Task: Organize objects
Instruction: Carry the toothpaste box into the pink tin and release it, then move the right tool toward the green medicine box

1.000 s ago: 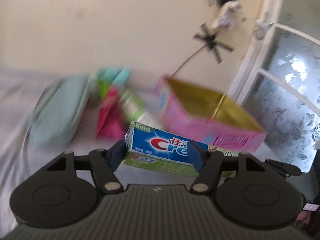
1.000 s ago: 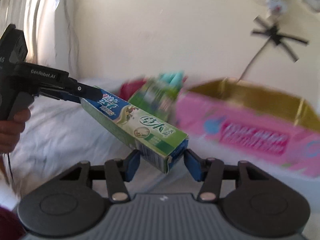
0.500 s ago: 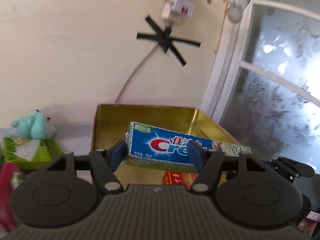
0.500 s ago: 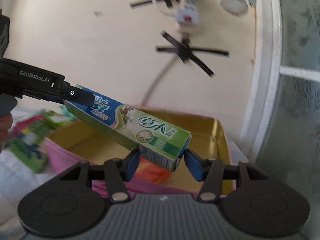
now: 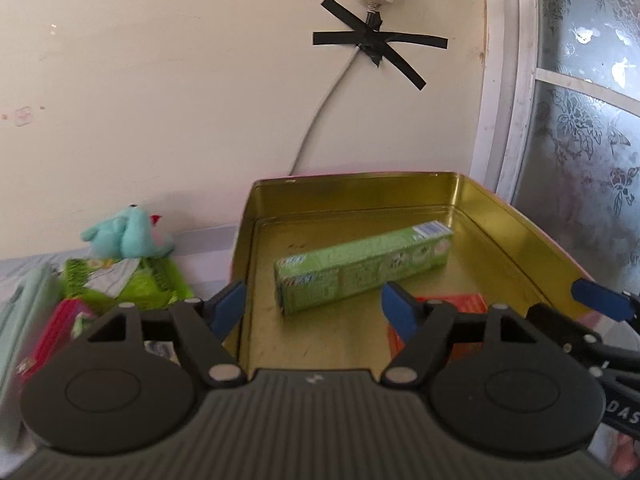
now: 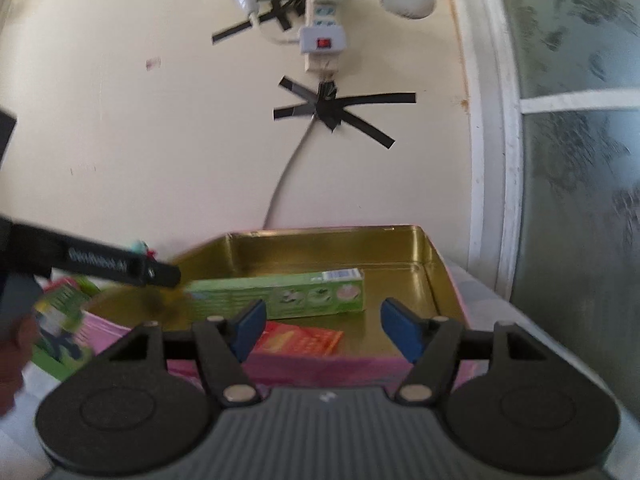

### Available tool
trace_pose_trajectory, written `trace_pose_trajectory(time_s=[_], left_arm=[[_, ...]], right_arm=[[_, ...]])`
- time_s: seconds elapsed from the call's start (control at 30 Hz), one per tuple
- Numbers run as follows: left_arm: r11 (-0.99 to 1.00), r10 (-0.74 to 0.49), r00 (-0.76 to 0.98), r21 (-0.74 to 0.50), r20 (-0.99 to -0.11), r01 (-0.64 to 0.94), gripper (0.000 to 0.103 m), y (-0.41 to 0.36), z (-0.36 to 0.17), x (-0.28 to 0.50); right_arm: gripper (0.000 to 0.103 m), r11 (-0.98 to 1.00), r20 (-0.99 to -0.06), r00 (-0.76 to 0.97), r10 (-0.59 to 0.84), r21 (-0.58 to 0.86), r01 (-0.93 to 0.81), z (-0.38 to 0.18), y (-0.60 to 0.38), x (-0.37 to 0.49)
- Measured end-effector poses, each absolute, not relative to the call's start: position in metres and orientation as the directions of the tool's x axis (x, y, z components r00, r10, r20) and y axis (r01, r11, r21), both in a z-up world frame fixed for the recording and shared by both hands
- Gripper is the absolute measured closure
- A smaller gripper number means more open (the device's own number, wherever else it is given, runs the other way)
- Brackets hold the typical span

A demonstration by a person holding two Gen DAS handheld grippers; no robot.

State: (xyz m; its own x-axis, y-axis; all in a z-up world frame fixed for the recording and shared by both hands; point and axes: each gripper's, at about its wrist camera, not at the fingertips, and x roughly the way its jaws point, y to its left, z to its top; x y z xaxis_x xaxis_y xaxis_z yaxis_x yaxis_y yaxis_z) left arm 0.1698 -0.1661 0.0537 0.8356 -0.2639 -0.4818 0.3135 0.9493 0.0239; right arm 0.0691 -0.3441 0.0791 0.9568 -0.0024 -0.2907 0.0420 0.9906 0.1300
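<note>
Toothpaste box point(image 5: 362, 266) is lying flat on the floor of the gold tin point(image 5: 520, 224), long side running diagonally, one end toward the back right corner. In the right wrist view the same box point(image 6: 280, 294) sits just behind a red packet point(image 6: 304, 338) that's also in the tin.

Left gripper point(image 5: 314, 308) has its fingers spread and still opening, nothing pinched between them; the box is past the tips, not touching the blue pads. Right gripper point(image 6: 322, 330) is the same story: fingers wide, opening, empty.

Handling-wise, it looks like thin printed cardboard, so probably light and fairly stiff along its length but easy to crush if squeezed hard on the broad faces. The glossy print could be a bit slippery against the pads. Best bet for anyone grabbing it again would be across the narrow width near the middle, or one gripper at each end, so it doesn't swing.

Off to the left of the tin there's a green pack point(image 5: 132, 280) with a teal plush toy point(image 5: 124, 234) on top, likely next in line for sorting.
</note>
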Motion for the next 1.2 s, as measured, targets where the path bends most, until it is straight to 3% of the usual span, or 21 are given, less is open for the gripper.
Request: trace_pose_trajectory(time_s=[0.17,0.37,1.2], left_arm=[[0.955,-0.22,0.854,0.073,-0.471,0.286,0.026,-0.156,0.054,0.141],[0.957,-0.188,0.855,0.105,-0.484,0.27,0.026,-0.143,0.046,0.113],[0.997,-0.06,0.835,0.001,-0.547,0.072,0.026,-0.01,0.015,0.093]], right_arm=[[0.035,0.973,-0.257,0.966,0.03,0.23,0.031,0.08,-0.33,0.041],[0.035,0.965,-0.311,0.944,0.107,0.261,-0.023,0.073,-0.304,0.028],[0.034,0.964,-0.446,0.854,0.266,0.138,-0.228,0.062,-0.198,0.036]])
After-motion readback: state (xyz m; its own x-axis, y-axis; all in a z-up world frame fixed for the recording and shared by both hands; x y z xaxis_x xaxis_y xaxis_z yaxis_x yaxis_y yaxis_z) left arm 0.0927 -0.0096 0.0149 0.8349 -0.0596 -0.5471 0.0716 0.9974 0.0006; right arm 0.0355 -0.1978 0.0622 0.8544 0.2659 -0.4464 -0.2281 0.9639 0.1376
